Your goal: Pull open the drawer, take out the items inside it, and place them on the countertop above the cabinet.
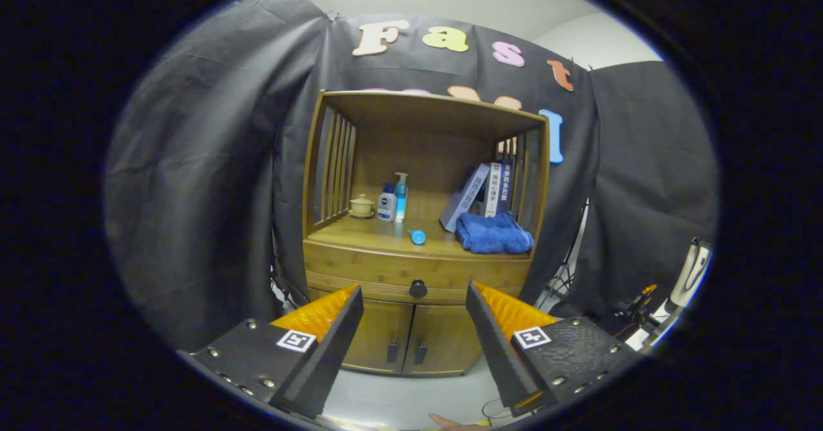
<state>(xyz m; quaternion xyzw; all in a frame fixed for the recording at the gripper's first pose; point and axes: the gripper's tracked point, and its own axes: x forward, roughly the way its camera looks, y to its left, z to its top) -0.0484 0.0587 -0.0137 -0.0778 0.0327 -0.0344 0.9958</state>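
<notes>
1. Drawer (411, 270) sits flush in the bamboo cabinet (421, 238), right under the countertop (379, 235) and above the two lower doors (411, 344); its front is closed and whatever is inside is hidden.
2. Gripper (415, 302) hangs in front of the cabinet, fingers spread wide apart and holding nothing, with the round dark knob (418, 289) showing in the gap between the tips, beyond them.
3. On the countertop: a small lidded cup (361, 206), two pump bottles (393, 201), a little blue cap-like piece (417, 237), leaning books (479, 196) and a folded blue towel (494, 233).
4. A shut drawer with goods on top fits two readings: contents waiting inside, or everything out and the front pushed home again. One look cannot settle it.
5. Handling, as I judge it: the drawer front is stiff wood that should slide straight out, and that knob is the only hold, small, smooth and likely slippery, so the fingers would need to close squarely on its sides.
6. A crooked pull could jam the drawer or rock the light cabinet.
</notes>
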